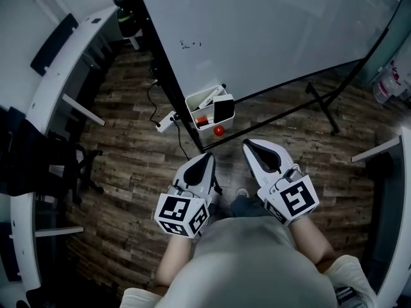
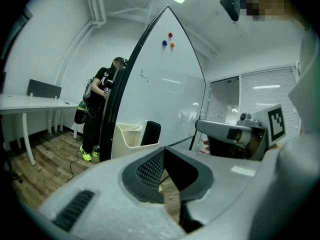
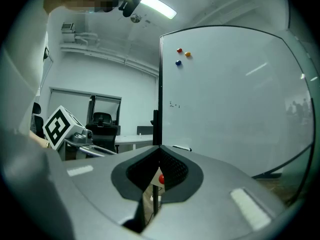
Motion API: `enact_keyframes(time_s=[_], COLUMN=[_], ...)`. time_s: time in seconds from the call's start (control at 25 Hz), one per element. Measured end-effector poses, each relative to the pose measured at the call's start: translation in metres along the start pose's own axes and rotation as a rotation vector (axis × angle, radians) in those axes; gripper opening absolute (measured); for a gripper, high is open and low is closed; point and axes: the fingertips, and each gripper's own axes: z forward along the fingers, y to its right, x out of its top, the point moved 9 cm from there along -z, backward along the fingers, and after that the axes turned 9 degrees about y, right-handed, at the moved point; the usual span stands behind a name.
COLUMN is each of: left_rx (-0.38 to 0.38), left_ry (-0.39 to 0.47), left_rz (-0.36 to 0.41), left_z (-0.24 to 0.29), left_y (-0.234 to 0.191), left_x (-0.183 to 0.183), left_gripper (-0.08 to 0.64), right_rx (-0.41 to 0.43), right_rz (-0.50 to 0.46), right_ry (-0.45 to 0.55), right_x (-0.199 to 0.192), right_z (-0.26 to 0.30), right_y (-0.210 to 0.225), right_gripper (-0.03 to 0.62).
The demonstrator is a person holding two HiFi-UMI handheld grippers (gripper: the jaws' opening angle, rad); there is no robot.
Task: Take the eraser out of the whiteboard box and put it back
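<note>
A black rectangular eraser [image 1: 223, 110] stands upright in the white plastic box [image 1: 191, 106] hung low on the whiteboard [image 1: 270, 31], its top clear of the rim for gripping. The left hand-held gripper [image 1: 209, 155] and right hand-held gripper [image 1: 246, 145] face it, jaws together, empty.

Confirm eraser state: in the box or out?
In. The black eraser stands inside the white box hung on the whiteboard, beside the markers.
</note>
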Motion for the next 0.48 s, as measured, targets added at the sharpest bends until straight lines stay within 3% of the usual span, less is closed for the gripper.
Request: enact_keyframes(time_s=[0.48], left_rx=[-0.02], left_ry=[-0.001], left_rz=[-0.007], left_z=[-0.037], left_y=[0.019], left_x=[-0.009], left_gripper=[0.005], right_rx=[-0.027], right_rz=[0.003], right_ry=[0.008], right_x=[0.004], right_z=[-0.035], right_y=[-0.039], right_gripper=[0.003])
